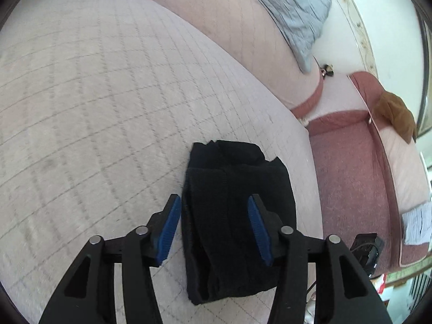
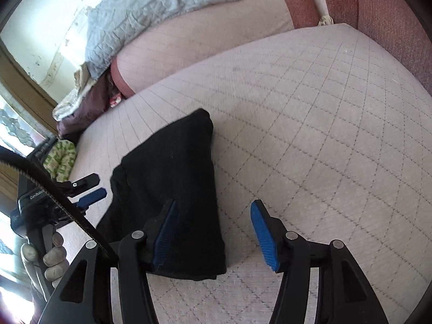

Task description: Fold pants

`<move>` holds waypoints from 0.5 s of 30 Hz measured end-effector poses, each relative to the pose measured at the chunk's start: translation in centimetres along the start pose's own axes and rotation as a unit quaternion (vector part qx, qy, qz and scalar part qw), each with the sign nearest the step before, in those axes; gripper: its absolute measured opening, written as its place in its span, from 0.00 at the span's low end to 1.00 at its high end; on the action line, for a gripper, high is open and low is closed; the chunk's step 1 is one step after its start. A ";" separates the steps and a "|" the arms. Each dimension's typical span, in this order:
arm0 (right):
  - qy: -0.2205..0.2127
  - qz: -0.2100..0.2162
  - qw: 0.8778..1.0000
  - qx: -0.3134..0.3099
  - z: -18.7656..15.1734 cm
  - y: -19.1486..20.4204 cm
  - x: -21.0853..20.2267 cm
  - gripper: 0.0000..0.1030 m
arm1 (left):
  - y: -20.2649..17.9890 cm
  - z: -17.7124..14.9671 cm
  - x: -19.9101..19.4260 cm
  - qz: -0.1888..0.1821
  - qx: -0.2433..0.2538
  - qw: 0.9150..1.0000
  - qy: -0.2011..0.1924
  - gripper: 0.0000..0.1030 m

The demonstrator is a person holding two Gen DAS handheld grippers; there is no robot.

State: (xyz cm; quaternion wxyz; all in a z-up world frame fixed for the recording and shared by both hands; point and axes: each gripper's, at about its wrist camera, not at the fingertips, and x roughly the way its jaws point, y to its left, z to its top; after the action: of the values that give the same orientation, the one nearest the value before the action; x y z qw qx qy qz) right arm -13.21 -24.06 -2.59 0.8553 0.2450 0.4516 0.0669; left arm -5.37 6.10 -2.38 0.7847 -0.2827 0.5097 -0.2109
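Item, nearest the lens: the left gripper, its blue-padded fingers spread wide and holding nothing. We see them hanging over the black pants, one pad to either side of the bundle; whether they touch the cloth we cannot tell.

Item: the right gripper, fingers likewise parted and empty. Its left pad overlaps the near edge of the pants in its own view; its right pad hangs over bare cushion.

Item: the pants, black, already gathered into a compact, several-layered rectangle on the pale quilted sofa cushion, close to that cushion's edge. The far end shows uneven layers poking out.

Item, surroundings: a grey quilted blanket over the sofa back, a brown garment on the neighbouring seat, well apart.

Judgement: we take the folding as nearly complete; the step in hand looks like release and tidy-up. To do it well we lift both grippers straight up with the fingers left wide, so no pad snags a layer. If we square the ragged far end, we press lightly from above and avoid dragging sideways, since soft knit slides and the stack would skew towards the cushion edge.
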 end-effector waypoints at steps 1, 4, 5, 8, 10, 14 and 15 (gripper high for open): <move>0.000 0.013 1.000 0.014 0.2 -0.5 0.0 0.62 | -0.1 -0.4 -0.1 0.002 -0.001 1.000 0.000 0.59; 0.013 0.046 0.998 0.049 1.1 -1.0 0.7 0.64 | -0.5 -2.2 1.2 0.000 -0.017 1.000 0.011 0.64; 0.018 0.046 0.998 0.050 1.5 -0.9 1.2 0.64 | -0.4 -2.9 2.1 -0.005 -0.027 0.999 0.024 0.64; 0.038 0.036 0.998 0.035 2.6 -0.4 2.9 0.64 | -0.1 -3.3 3.7 0.006 -0.019 0.998 0.054 0.64; 0.056 0.033 0.997 0.028 2.9 0.0 4.5 0.64 | -0.9 -3.1 4.2 0.020 0.012 0.999 0.040 0.65; 0.069 0.066 0.995 0.040 3.3 0.2 7.0 0.66 | -1.6 -2.4 5.6 0.000 0.038 0.998 0.041 0.67; 0.075 0.082 0.993 0.048 3.2 0.1 7.6 0.66 | -1.7 -2.3 6.1 -0.010 0.043 0.998 0.045 0.66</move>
State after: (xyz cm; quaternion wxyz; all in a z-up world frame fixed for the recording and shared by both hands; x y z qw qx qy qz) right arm -6.18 -22.51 -6.68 0.7978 0.3160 0.4958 0.1337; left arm -5.20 0.52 -6.10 0.7703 -0.2444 0.5321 -0.2527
